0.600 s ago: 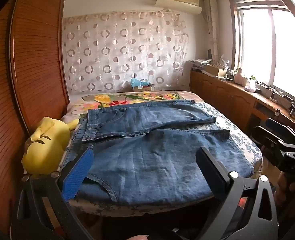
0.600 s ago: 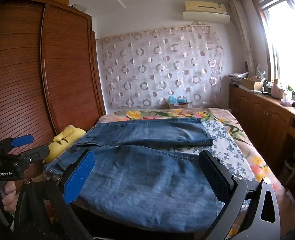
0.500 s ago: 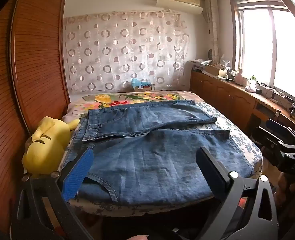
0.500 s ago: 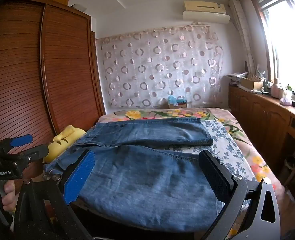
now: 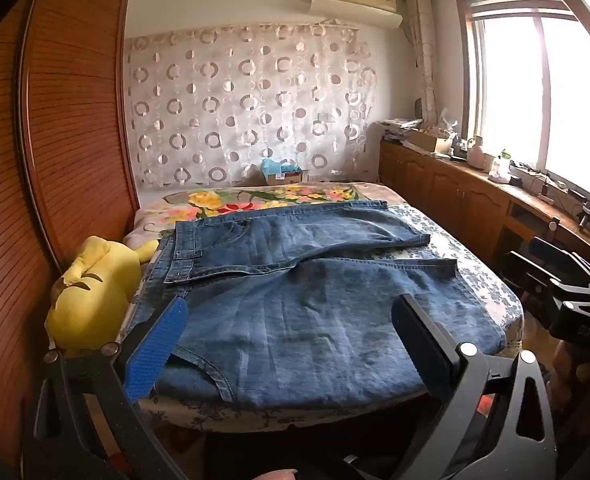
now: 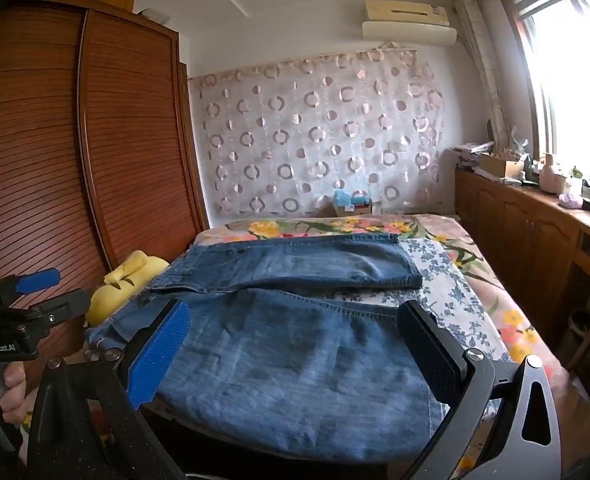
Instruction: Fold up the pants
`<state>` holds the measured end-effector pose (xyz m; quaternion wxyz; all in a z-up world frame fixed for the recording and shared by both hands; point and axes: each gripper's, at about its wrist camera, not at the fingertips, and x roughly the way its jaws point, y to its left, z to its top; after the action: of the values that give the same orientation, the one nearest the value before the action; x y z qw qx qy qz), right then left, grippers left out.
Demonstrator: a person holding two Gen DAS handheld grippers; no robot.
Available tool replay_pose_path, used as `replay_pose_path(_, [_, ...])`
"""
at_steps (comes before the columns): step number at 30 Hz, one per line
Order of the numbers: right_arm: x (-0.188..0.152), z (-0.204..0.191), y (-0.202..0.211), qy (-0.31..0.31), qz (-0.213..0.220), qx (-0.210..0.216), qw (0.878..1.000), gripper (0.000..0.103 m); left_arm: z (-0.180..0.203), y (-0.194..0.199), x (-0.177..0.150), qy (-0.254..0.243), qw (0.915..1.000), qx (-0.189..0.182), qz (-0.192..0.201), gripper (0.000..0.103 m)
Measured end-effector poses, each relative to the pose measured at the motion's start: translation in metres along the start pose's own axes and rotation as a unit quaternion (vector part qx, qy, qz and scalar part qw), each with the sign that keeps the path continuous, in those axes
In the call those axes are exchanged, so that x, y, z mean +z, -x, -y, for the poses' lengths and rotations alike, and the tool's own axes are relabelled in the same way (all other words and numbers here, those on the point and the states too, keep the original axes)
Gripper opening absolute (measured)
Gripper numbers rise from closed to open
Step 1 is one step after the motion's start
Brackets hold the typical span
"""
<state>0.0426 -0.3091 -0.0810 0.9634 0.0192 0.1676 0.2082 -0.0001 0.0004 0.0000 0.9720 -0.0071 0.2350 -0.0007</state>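
Blue denim pants [image 5: 295, 304] lie flat on the bed, waistband at the left, legs running right and spread in a V. They also show in the right wrist view [image 6: 295, 340]. My left gripper [image 5: 291, 344] is open and empty, held in front of the near leg at the bed's front edge. My right gripper [image 6: 295, 348] is open and empty, also in front of the near leg. The right gripper also shows at the right edge of the left wrist view [image 5: 567, 292], and the left gripper at the left edge of the right wrist view [image 6: 35, 296].
A yellow plush toy [image 5: 91, 292] lies at the bed's left edge by the waistband. A wooden wardrobe [image 5: 35, 184] stands on the left. Wooden cabinets [image 5: 467, 204] with clutter run under the window on the right. A flowered bedsheet [image 5: 263, 200] covers the bed.
Hardly anything differs. Both grippers stay open and hover in front of the pants, and the pants lie as before.
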Motion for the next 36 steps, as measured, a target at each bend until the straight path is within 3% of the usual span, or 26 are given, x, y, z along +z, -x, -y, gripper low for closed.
replay_pose_path(36, [-0.001,-0.0014,-0.0009,-0.003,0.001,-0.003,1.0,0.103,0.0042,0.003,0.0032,0.0,1.0,-0.003,0.004,0.102])
